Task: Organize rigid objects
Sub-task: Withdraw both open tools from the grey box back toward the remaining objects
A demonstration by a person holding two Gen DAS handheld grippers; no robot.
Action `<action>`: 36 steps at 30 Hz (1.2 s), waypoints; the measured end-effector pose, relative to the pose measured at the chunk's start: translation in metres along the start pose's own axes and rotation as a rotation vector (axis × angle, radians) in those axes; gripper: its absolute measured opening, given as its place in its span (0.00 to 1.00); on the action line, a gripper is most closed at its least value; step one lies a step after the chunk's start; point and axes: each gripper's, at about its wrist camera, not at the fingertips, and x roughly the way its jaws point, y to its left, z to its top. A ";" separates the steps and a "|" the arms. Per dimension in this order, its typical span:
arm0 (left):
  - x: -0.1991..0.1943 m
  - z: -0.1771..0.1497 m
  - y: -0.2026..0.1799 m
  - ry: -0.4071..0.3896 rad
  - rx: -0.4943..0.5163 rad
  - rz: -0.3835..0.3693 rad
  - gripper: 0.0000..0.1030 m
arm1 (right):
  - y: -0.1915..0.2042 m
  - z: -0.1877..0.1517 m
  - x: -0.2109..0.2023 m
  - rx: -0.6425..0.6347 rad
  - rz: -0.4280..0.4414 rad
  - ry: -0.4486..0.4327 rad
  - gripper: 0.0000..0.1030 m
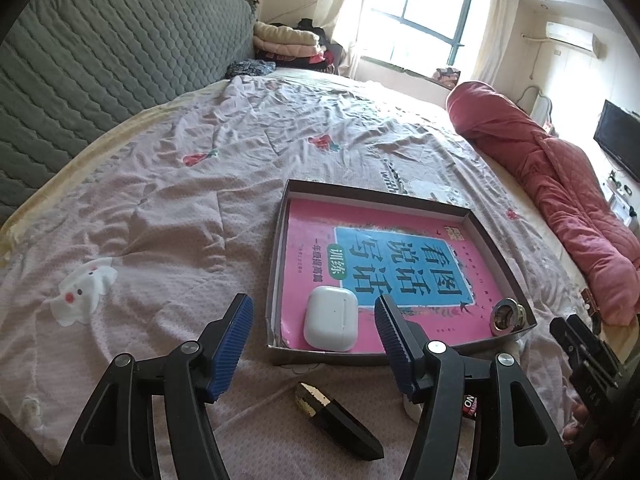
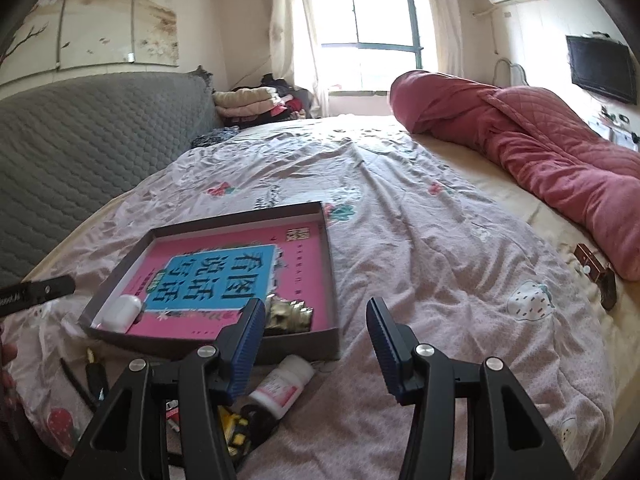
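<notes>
A shallow grey cardboard box lies on the bed with a pink and blue book flat inside it. On the book rest a white earbud case and a shiny metal piece. My left gripper hovers open over the box's near edge, in line with the case and not touching it. A black and gold tube lies on the sheet below it. My right gripper is open and empty beside the box's near right corner. A white pill bottle lies under it.
Small loose items, one yellow and black, lie on the sheet near the bottle. A brown object sits by the rolled red quilt. A grey padded headboard runs along the left. The other gripper shows at the right edge.
</notes>
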 end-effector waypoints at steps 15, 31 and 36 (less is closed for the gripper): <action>-0.021 -0.011 -0.001 0.011 0.021 0.004 0.63 | 0.011 -0.009 -0.021 -0.025 0.017 0.003 0.51; -0.016 -0.041 -0.014 0.096 0.061 0.004 0.63 | 0.008 -0.015 -0.025 -0.022 -0.006 0.032 0.51; -0.018 -0.047 -0.015 0.113 0.077 0.012 0.63 | 0.008 -0.018 -0.024 -0.017 -0.002 0.059 0.51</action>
